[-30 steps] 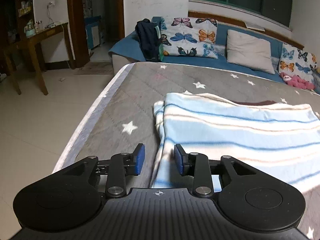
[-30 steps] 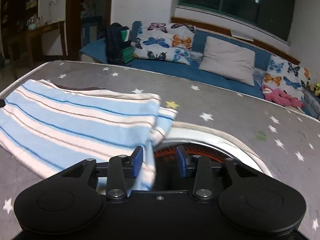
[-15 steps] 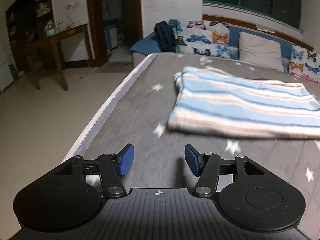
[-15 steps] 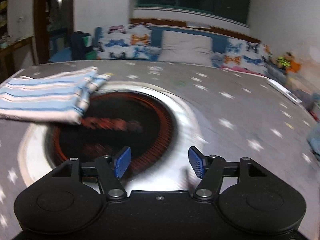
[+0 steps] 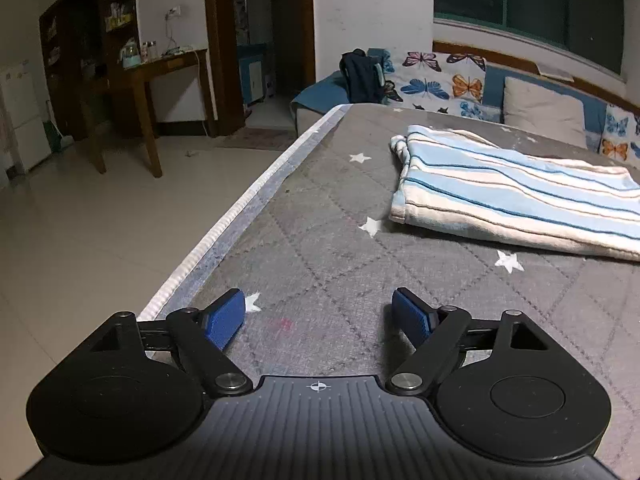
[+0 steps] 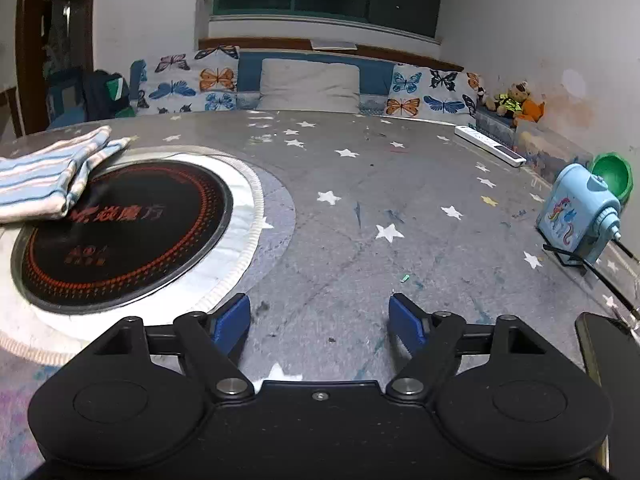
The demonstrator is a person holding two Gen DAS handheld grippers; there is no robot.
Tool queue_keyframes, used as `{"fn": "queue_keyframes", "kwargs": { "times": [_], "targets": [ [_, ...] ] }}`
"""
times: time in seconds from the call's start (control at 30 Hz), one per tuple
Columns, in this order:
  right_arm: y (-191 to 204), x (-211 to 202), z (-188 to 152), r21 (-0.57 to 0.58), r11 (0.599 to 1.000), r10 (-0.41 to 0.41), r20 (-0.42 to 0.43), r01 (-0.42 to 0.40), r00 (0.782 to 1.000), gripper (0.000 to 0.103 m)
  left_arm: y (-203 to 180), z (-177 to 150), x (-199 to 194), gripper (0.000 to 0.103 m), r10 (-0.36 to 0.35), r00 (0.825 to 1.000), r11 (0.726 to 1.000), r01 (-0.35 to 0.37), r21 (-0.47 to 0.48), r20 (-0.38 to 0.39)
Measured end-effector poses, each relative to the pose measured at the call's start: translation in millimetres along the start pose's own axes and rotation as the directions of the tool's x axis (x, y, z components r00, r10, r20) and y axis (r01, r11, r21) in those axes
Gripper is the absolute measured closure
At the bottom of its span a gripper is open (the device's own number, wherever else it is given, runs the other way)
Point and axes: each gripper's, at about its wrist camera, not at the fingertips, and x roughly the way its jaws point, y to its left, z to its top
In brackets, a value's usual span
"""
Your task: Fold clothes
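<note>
A folded blue-and-white striped garment (image 5: 516, 192) lies flat on the grey star-patterned table cover (image 5: 320, 240). In the right wrist view it (image 6: 48, 176) sits at the far left, its edge overlapping a round black cooktop (image 6: 124, 228). My left gripper (image 5: 318, 314) is open and empty, low over the table's near left corner, well short of the garment. My right gripper (image 6: 320, 320) is open and empty, over bare cover to the right of the cooktop.
The table's left edge (image 5: 224, 232) drops to a tiled floor. A blue pencil sharpener (image 6: 576, 220), green cup (image 6: 612, 176), white power strip (image 6: 488, 146) and dark phone (image 6: 612, 364) lie at the right. A cushioned bench (image 6: 308, 84) runs behind.
Both grippers let go of the garment, opened wide and pulled back toward me. The left swung left, the right swung right away from the garment. The garment lies folded.
</note>
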Motion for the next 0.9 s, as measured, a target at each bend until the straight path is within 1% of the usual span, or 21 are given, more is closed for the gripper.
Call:
{"fn": "queue_keyframes", "kwargs": {
  "times": [0.03, 0.1, 0.17, 0.2, 0.27, 0.37, 0.9],
  "targets": [
    [-0.1, 1.3, 0.3, -0.001, 1.000, 0.001, 0.001, -0.001, 1.000, 0.021, -0.4, -0.3, 0.5, 0.015, -0.004, 1.000, 1.000, 0.004, 0.002, -0.002],
    [-2.7, 3.2, -0.7, -0.003, 1.000, 0.001, 0.004, -0.001, 1.000, 0.017, -1.0, -0.8, 1.7, 0.012, -0.006, 1.000, 1.000, 0.006, 0.007, -0.006],
    [-5.7, 5.1, -1.4, 0.005, 1.000, 0.001, 0.003, -0.001, 1.000, 0.011, -0.7, -1.4, 2.9, 0.006, -0.010, 1.000, 1.000, 0.010, 0.005, -0.012],
    [-8.0, 5.9, -1.8, 0.016, 1.000, 0.002, 0.000, -0.002, 1.000, 0.009, -0.5, -1.6, 3.5, 0.005, -0.010, 1.000, 1.000, 0.010, 0.004, -0.014],
    [-15.4, 8.4, -2.8, 0.055, 0.998, 0.012, -0.014, -0.011, 1.000, 0.003, -0.3, -2.0, 3.6, 0.003, -0.004, 1.000, 1.000, 0.004, 0.001, -0.018],
    [-22.2, 10.4, -3.8, 0.090, 0.996, 0.026, -0.026, -0.023, 0.999, 0.001, -0.1, -2.0, 3.8, 0.002, -0.001, 1.000, 1.000, 0.001, -0.001, -0.021],
    [-23.5, 8.4, -6.6, 0.091, 0.995, 0.032, -0.027, -0.029, 0.999, 0.000, 2.2, -3.5, 8.7, 0.000, -0.001, 1.000, 1.000, 0.000, -0.005, -0.022]
  ]
}}
